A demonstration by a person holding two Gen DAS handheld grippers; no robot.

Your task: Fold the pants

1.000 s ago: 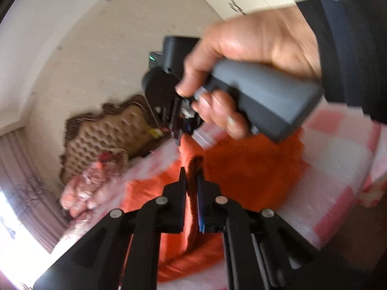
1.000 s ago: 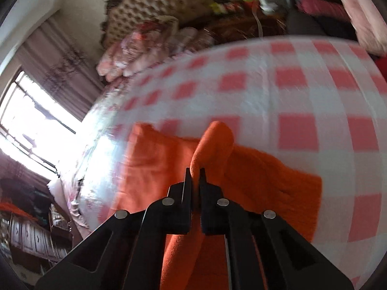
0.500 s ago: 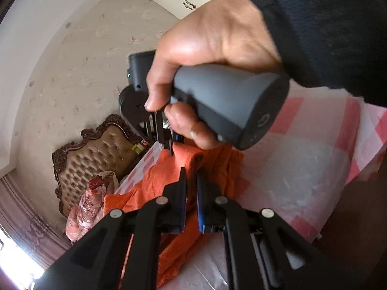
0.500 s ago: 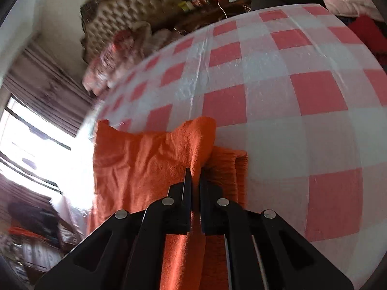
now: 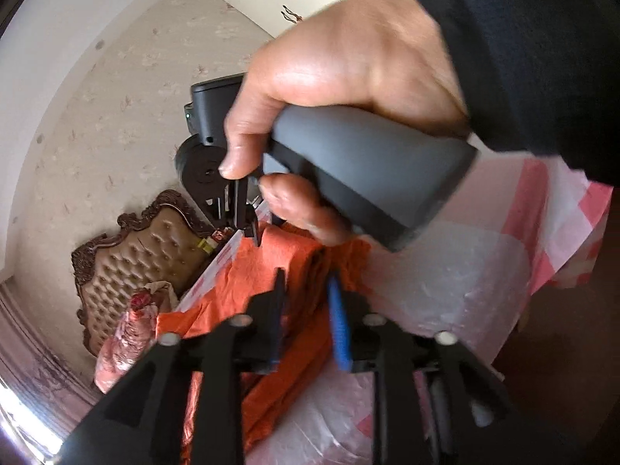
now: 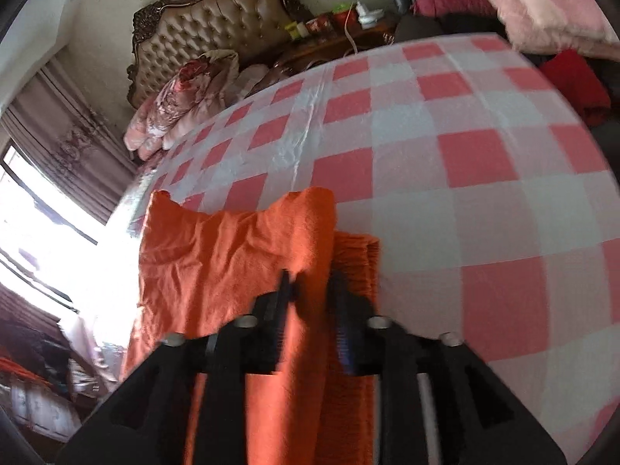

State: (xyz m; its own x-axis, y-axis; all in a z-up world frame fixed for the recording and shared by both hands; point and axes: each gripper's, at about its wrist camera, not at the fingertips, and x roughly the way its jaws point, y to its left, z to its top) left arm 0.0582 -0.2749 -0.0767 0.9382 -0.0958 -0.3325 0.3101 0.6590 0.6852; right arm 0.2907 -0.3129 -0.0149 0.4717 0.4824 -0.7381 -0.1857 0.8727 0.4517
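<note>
now that both grippers have let go, the orange pants (image 6: 240, 255) lie folded over on the checked sheet (image 6: 484, 155); left gripper (image 5: 306, 294) has just been opening, cloth loose between its parted jaws, and right gripper (image 6: 310, 290) likewise, so this fold looks set down and the next one can start

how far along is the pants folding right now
Done: the orange pants lie on the checked cloth with one layer brought over another, its edge near the ribbed waistband. In hand: the left gripper and right gripper have just been opening, the fabric between their jaws no longer pinched. Left: withdrawing, smoothing, and probably another fold, since the pants are wrinkled and long.
</note>
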